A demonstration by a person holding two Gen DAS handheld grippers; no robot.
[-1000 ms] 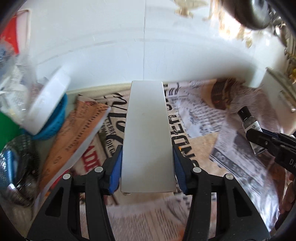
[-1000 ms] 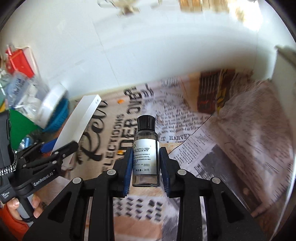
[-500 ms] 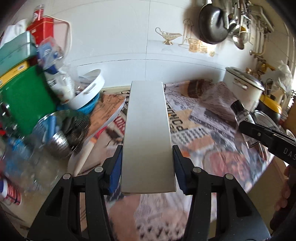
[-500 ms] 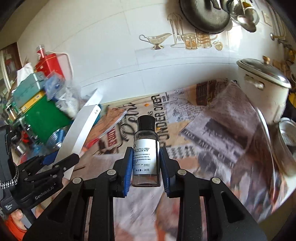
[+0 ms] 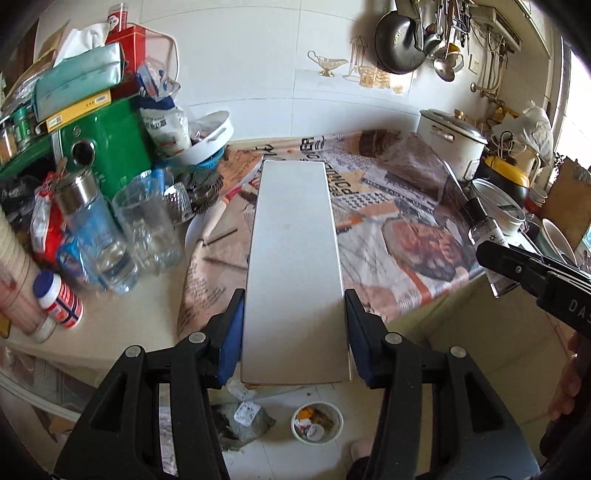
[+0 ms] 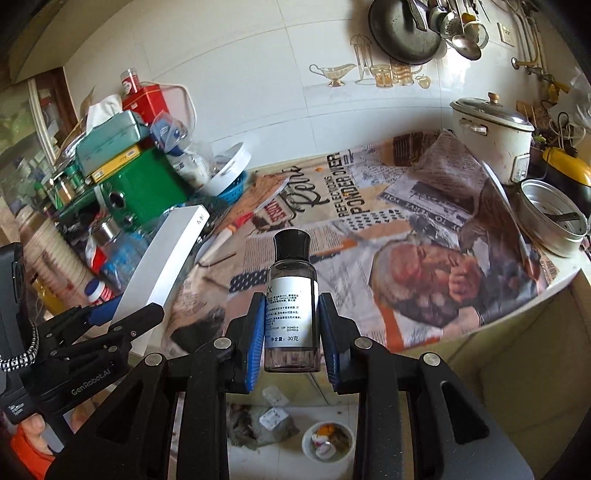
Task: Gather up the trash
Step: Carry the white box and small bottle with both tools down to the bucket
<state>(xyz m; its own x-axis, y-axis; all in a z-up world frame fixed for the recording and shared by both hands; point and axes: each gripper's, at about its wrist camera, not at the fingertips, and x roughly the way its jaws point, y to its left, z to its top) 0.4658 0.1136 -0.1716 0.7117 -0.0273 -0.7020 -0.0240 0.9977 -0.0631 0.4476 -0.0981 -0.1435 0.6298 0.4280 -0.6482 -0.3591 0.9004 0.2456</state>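
Left gripper (image 5: 294, 341) is clamped on a long white box (image 5: 295, 266). Right gripper (image 6: 291, 330) is clamped on a small black-capped bottle (image 6: 291, 295). Both items hang above the counter's near edge; a bowl of scraps (image 5: 317, 421) sits on the floor below.

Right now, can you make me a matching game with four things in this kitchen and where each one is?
Things:
1. white box
2. small bottle
3. black pan
4. paper cup

Places:
A. on the floor below the counter
B. hanging on the wall
C. in the left gripper
D. in the right gripper

Pairs: 1-C, 2-D, 3-B, 4-A
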